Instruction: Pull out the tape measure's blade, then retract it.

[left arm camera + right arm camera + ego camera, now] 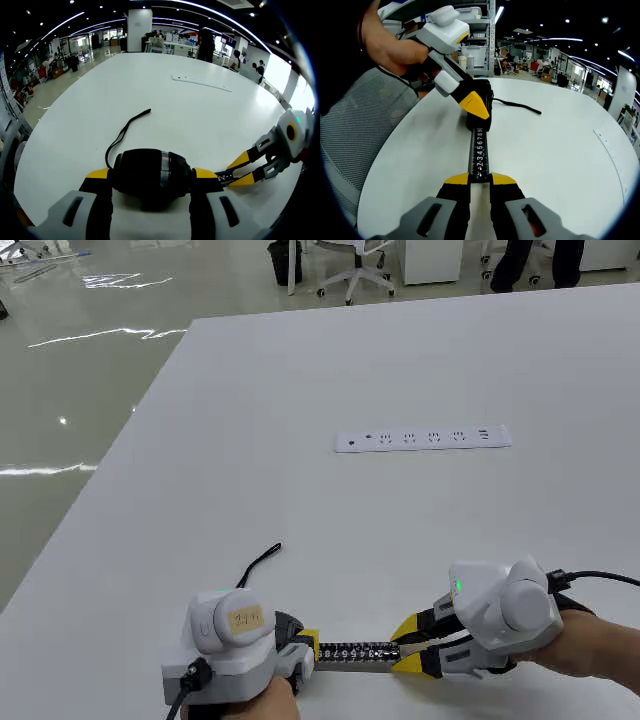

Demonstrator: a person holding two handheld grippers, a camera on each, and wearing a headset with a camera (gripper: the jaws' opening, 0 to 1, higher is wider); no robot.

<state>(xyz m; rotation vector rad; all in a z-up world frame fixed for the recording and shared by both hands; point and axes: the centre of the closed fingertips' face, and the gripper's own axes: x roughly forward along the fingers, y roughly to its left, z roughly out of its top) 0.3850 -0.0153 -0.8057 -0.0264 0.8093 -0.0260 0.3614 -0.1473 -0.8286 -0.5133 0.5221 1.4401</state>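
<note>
The black tape measure case (150, 172) sits clamped between the yellow-tipped jaws of my left gripper (151, 174), near the table's front edge (290, 648). Its short black wrist strap (259, 563) trails away over the white table. A short length of black blade with white numerals (355, 652) runs from the case to my right gripper (405, 649), which is shut on the blade's end (479, 170). In the right gripper view the case (481, 107) lies ahead with the left gripper's yellow finger (472, 105) against it.
A white power strip (422, 438) lies flat further back on the white table (400, 520). The table's left edge drops to a shiny floor. An office chair (352, 268) and a person's legs stand beyond the far edge. A grey mesh chair back (360, 140) is close by.
</note>
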